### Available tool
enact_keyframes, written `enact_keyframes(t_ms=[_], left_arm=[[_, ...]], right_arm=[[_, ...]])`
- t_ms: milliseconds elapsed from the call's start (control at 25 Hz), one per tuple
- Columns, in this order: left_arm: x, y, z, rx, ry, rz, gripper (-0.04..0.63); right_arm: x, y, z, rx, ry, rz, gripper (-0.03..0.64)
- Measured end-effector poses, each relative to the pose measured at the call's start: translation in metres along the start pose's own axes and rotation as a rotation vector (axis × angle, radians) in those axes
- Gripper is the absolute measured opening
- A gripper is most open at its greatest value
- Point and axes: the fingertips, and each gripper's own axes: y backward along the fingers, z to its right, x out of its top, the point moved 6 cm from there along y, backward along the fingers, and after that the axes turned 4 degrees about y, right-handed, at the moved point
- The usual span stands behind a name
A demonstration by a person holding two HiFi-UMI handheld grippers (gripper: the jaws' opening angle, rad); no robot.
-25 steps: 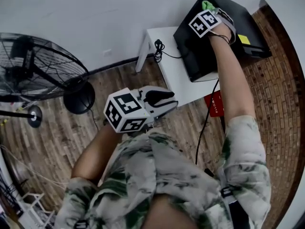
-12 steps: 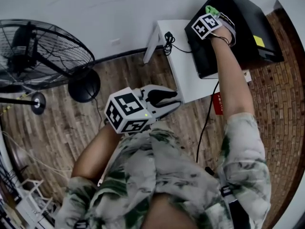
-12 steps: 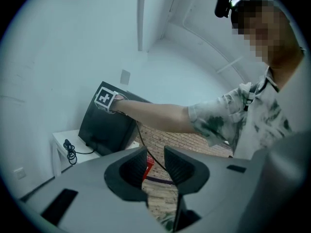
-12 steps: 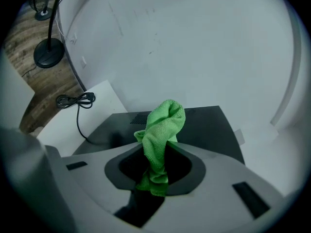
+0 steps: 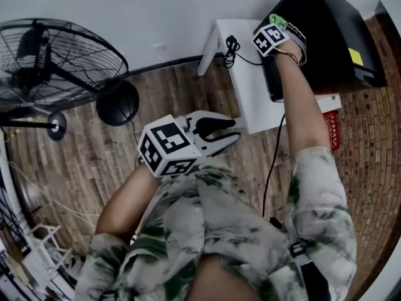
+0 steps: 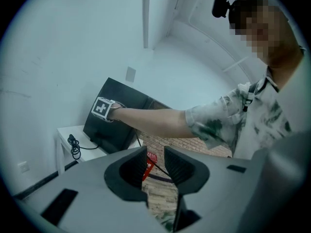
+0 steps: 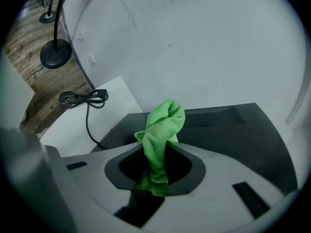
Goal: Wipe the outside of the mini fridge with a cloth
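- right gripper (image 7: 158, 165): jaws clamped on a green cloth (image 7: 163, 127); the cloth is bunched, and its free end sticks out past the fingertips.
- cloth position: at the far edge of the black fridge (image 5: 332, 33), on the side nearest the wall. in the right gripper view it sits over the fridge's vented top panel. contact with the surface cannot be confirmed.
- right arm: stretched out fully from the person's shoulder to the fridge.
- left gripper (image 5: 230, 130): jaws apart, nothing between them. it is held close to the person's chest, over the wood floor (image 5: 94, 168), well apart from the fridge.
- fridge: stands on a white table (image 5: 250, 86) against the wall.
- black cable (image 5: 230, 45): coiled on the table just beside the fridge, with one lead running to the fridge.
- red item (image 5: 331, 130): lies on the floor beside the table.
- fan (image 5: 59, 58): stands on the floor, well apart from the table.
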Motion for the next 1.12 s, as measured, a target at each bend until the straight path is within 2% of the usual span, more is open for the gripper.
enact_keyframes(t_ms=[320, 720, 1120], left_arm=[[-0.010, -0.005, -0.014, 0.027, 0.045, -0.018, 0.120], [-0.020, 0.000, -0.034, 0.064, 0.093, -0.024, 0.120], [-0.026, -0.002, -0.048, 0.089, 0.129, -0.029, 0.120]], right_arm=[[0.009, -0.039, -0.055, 0.101, 0.038, -0.031, 0.106], [0.018, -0.074, -0.105, 0.186, 0.083, -0.066, 0.106], [0.022, -0.094, -0.153, 0.315, 0.059, -0.054, 0.106]])
